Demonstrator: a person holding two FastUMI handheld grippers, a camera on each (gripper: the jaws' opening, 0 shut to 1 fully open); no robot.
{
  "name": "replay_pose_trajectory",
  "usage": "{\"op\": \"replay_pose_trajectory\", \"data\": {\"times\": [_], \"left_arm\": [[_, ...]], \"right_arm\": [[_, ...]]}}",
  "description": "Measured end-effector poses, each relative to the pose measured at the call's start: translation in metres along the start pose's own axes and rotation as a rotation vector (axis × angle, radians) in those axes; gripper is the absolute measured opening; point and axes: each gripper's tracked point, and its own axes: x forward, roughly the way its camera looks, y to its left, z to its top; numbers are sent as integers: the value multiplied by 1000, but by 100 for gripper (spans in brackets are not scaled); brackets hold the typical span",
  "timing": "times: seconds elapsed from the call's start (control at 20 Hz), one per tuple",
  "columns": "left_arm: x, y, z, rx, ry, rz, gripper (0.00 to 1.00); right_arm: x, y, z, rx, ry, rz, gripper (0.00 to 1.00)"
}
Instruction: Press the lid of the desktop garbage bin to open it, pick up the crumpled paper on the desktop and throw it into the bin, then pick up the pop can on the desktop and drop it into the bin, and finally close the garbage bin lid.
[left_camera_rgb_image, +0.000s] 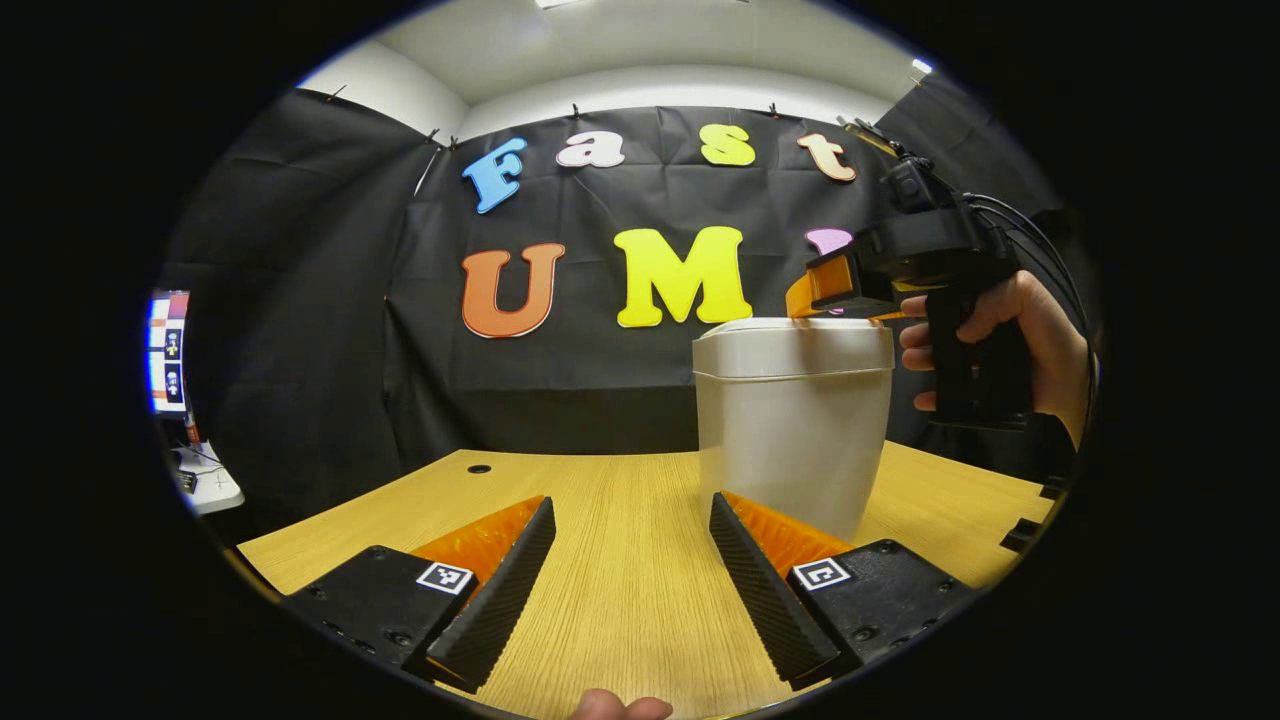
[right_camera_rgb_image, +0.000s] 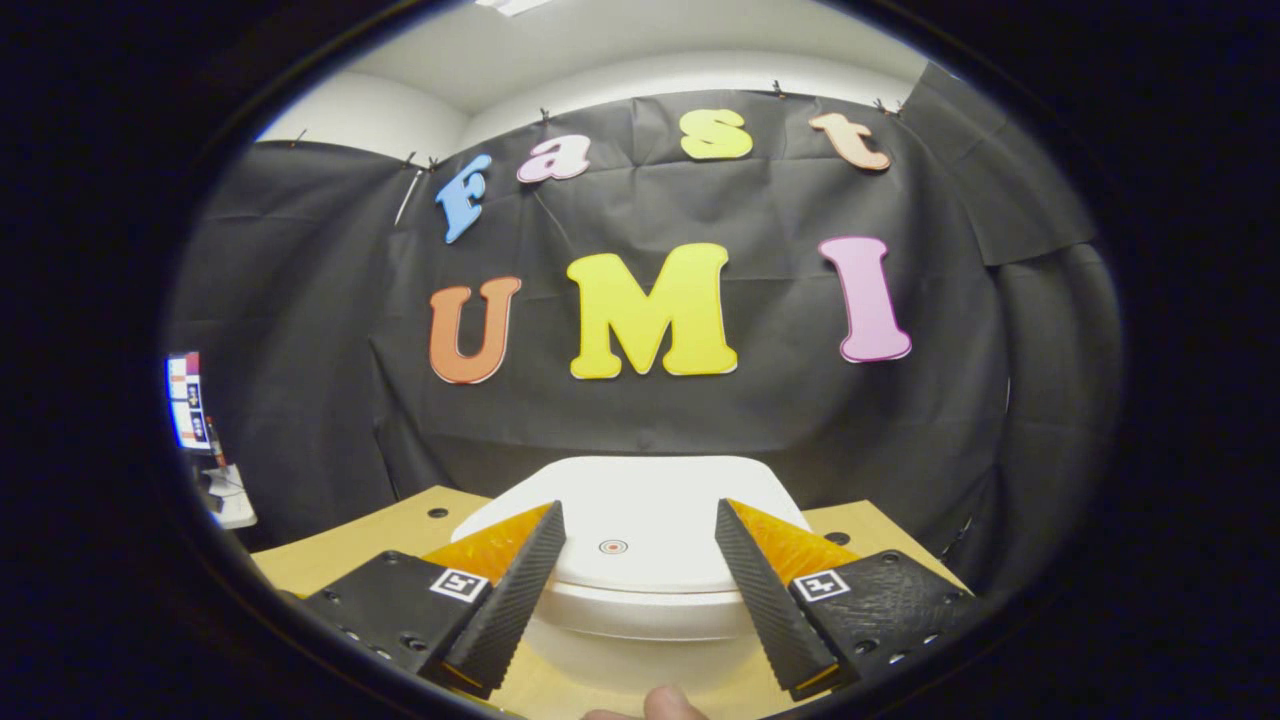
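Note:
A white desktop bin (left_camera_rgb_image: 792, 425) stands on the wooden table (left_camera_rgb_image: 620, 580), its lid (left_camera_rgb_image: 793, 345) down. My left gripper (left_camera_rgb_image: 632, 515) is open low over the table, the bin just beyond its right finger. In the left gripper view a hand (left_camera_rgb_image: 1010, 345) holds the right gripper (left_camera_rgb_image: 825, 288) just above the bin's far right rim. In the right gripper view my right gripper (right_camera_rgb_image: 638, 520) is open directly over the bin lid (right_camera_rgb_image: 630, 520), which has a small red ring mark (right_camera_rgb_image: 612, 546) between the fingers. Whether the fingers touch the lid I cannot tell.
Black cloth walls close the booth behind and beside the table. A small white stand with cables (left_camera_rgb_image: 205, 480) sits off the table's left edge. A round hole (left_camera_rgb_image: 479, 468) marks the table's far left part. Bare tabletop stretches left of the bin.

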Motion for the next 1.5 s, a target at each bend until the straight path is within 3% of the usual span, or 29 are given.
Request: {"op": "replay_pose_trajectory", "data": {"times": [0.2, 0.65, 1.05, 1.5], "left_arm": [[3, -3, -3, -21, 6, -6, 100], [6, -11, 2, -48, 0, -18, 100], [8, -4, 8, -44, -13, 16, 99], [18, -9, 37, -31, -76, 43, 99]], "right_arm": [[-1, 2, -5, -79, -9, -14, 96], [0, 1, -9, -64, -19, 12, 97], [-4, 3, 4, -82, -134, -11, 94], [-63, -35, 34, -87, -278, -35, 95]]}}
